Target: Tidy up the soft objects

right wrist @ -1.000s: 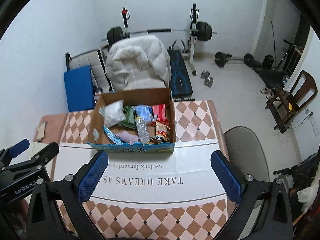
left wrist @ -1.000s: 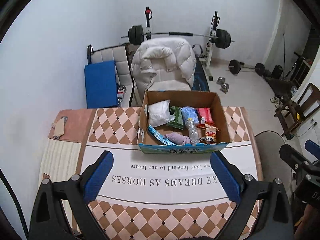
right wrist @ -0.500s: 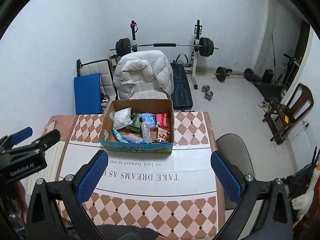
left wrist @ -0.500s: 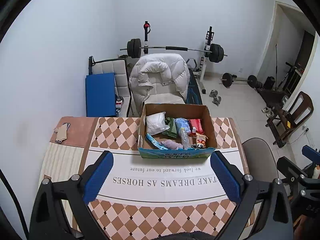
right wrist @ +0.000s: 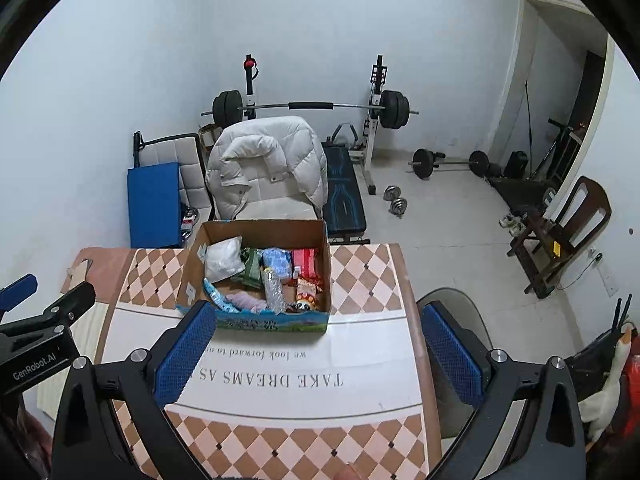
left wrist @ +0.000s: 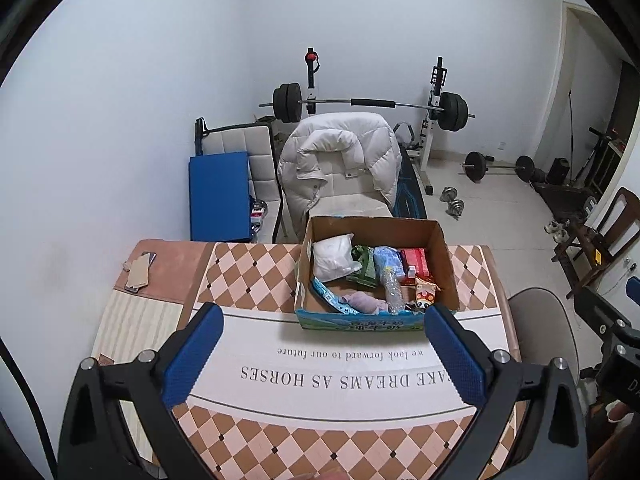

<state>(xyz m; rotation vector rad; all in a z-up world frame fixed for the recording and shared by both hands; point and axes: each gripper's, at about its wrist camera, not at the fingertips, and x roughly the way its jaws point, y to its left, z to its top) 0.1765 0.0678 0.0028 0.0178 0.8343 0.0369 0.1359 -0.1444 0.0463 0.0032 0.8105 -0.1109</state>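
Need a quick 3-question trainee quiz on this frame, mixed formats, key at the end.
1. True or false: the left gripper is shut on an item.
2. The clear plastic bottle lies: A) inside the cardboard box B) on the tablecloth C) on the chair.
3. Fill in: draped over the chair behind the table is a white ____.

Key: 1 false, both it and the right gripper are open and empty; 2 A; 3 jacket.

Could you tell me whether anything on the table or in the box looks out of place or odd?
A hard clear plastic bottle lies on its side in the cardboard box among soft packets, and a blue strip hangs over the front-left rim. Both claws, left claw and right claw, hover open and empty.
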